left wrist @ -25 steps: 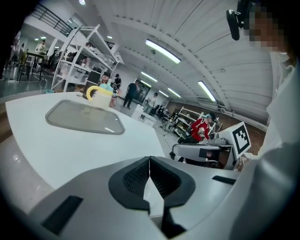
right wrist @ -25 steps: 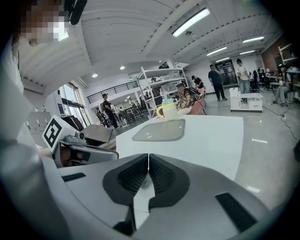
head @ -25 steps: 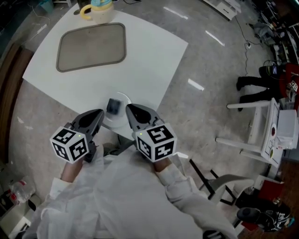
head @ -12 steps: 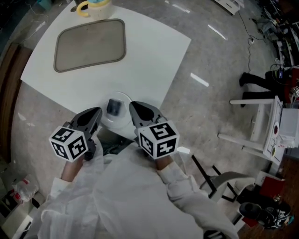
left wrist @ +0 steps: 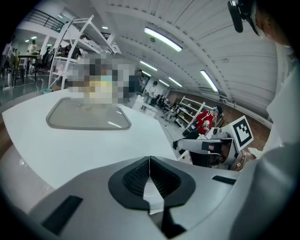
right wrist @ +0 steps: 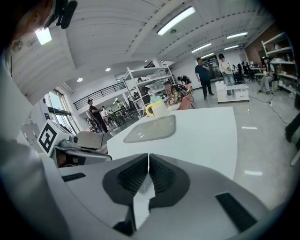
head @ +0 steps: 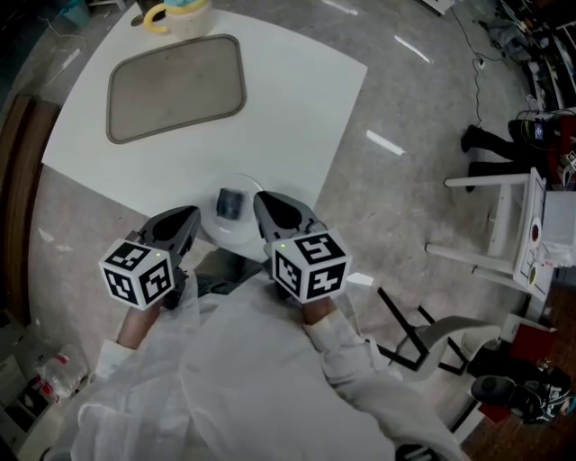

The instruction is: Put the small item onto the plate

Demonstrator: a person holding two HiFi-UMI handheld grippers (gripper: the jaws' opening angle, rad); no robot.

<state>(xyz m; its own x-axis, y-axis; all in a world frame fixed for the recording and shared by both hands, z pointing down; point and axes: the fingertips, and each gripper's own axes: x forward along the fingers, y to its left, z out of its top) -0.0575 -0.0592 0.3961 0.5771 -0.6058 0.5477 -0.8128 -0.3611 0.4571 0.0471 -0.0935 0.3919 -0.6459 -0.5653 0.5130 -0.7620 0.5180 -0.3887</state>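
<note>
Both tools are closed and empty: the left tool (head: 191,216) and the right tool (head: 260,200) each have their jaws pressed together with nothing between them. I see the small item (head: 230,203), a dark block, lying on the white plate (head: 223,236) at the near edge of the counter (head: 297,117). It sits between the two tool tips, the right one just beside it. Farther across the counter lies a grey tray (head: 176,87), and beyond that stands a mug (head: 184,13) with a yellow handle.

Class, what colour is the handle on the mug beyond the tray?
Yellow. The handle of the mug shows best in the right gripper view, behind the tray.
</note>
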